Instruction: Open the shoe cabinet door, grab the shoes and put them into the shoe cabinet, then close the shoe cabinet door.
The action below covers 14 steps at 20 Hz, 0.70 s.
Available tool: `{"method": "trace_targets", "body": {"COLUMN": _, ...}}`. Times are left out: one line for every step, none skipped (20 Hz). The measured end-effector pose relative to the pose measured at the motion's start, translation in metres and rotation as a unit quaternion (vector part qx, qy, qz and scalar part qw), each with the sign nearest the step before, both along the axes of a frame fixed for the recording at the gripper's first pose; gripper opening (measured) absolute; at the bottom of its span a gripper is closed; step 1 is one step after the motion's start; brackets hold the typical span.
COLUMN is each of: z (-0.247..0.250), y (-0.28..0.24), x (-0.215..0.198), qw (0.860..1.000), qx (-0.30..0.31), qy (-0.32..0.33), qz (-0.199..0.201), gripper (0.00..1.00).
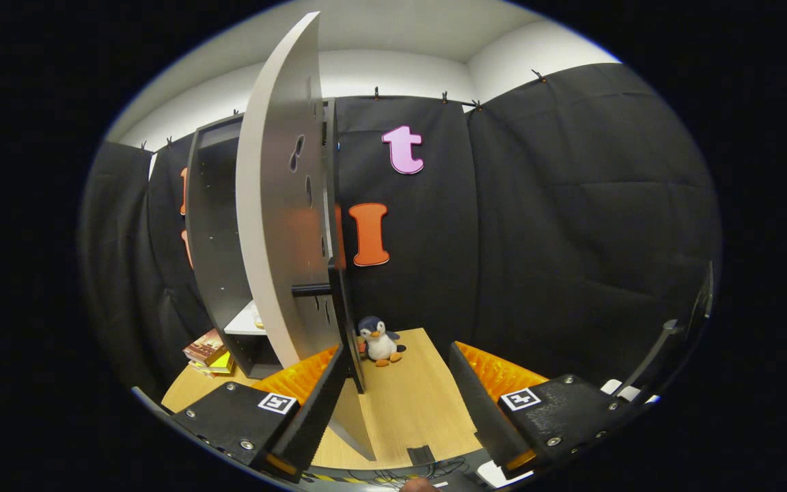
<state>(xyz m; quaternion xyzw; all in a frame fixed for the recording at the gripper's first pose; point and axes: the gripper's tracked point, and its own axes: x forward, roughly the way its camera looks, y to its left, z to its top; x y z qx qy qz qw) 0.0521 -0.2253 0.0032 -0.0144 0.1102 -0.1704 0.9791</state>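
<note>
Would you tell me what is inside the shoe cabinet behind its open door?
A pale shelf shows low inside the shoe cabinet; the door covers the rest. The open gripper has the door's edge by one finger.

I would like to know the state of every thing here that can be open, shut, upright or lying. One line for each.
cabinet door: swung open, edge-on just ahead of the fingers
shoe cabinet: open, inner shelf showing
gripper: open, holding nothing
penguin toy: upright on the table beside the cabinet
books: lying stacked
</note>
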Motion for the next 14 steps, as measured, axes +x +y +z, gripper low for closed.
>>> {"method": "trace_targets", "body": {"z": -0.003, "y": 0.003, "x": 0.004, "qw": 1.000, "qx": 0.001, "qy": 0.002, "qz": -0.001, "gripper": 0.93}}
{"method": "trace_targets", "body": {"z": -0.003, "y": 0.002, "x": 0.004, "qw": 1.000, "qx": -0.004, "qy": 0.002, "qz": -0.009, "gripper": 0.93}}
{"method": "trace_targets", "body": {"z": -0.004, "y": 0.001, "x": 0.006, "qw": 1.000, "qx": -0.003, "qy": 0.001, "qz": -0.010, "gripper": 0.92}}
{"method": "trace_targets", "body": {"z": -0.003, "y": 0.006, "x": 0.006, "qw": 1.000, "qx": 0.000, "qy": 0.000, "qz": -0.010, "gripper": 0.91}}
{"method": "trace_targets", "body": {"z": -0.003, "y": 0.009, "x": 0.005, "qw": 1.000, "qx": 0.005, "qy": -0.001, "qz": -0.010, "gripper": 0.90}}
{"method": "trace_targets", "body": {"z": -0.004, "y": 0.013, "x": 0.005, "qw": 1.000, "qx": 0.008, "qy": -0.001, "qz": -0.012, "gripper": 0.90}}
{"method": "trace_targets", "body": {"z": -0.006, "y": 0.014, "x": 0.006, "qw": 1.000, "qx": 0.010, "qy": -0.003, "qz": -0.014, "gripper": 0.90}}
{"method": "trace_targets", "body": {"z": -0.006, "y": 0.016, "x": 0.006, "qw": 1.000, "qx": 0.010, "qy": -0.003, "qz": -0.016, "gripper": 0.90}}
{"method": "trace_targets", "body": {"z": -0.007, "y": 0.020, "x": 0.005, "qw": 1.000, "qx": 0.011, "qy": -0.006, "qz": -0.015, "gripper": 0.90}}
{"method": "trace_targets", "body": {"z": -0.008, "y": 0.027, "x": 0.006, "qw": 1.000, "qx": 0.014, "qy": -0.006, "qz": -0.009, "gripper": 0.90}}
{"method": "trace_targets", "body": {"z": -0.010, "y": 0.038, "x": 0.008, "qw": 1.000, "qx": 0.020, "qy": -0.005, "qz": 0.000, "gripper": 0.90}}
{"method": "trace_targets", "body": {"z": -0.012, "y": 0.051, "x": 0.011, "qw": 1.000, "qx": 0.024, "qy": -0.002, "qz": 0.011, "gripper": 0.89}}
{"method": "trace_targets", "body": {"z": -0.013, "y": 0.062, "x": 0.013, "qw": 1.000, "qx": 0.018, "qy": -0.001, "qz": 0.023, "gripper": 0.89}}
{"method": "trace_targets", "body": {"z": -0.013, "y": 0.072, "x": 0.016, "qw": 1.000, "qx": 0.005, "qy": 0.001, "qz": 0.031, "gripper": 0.90}}
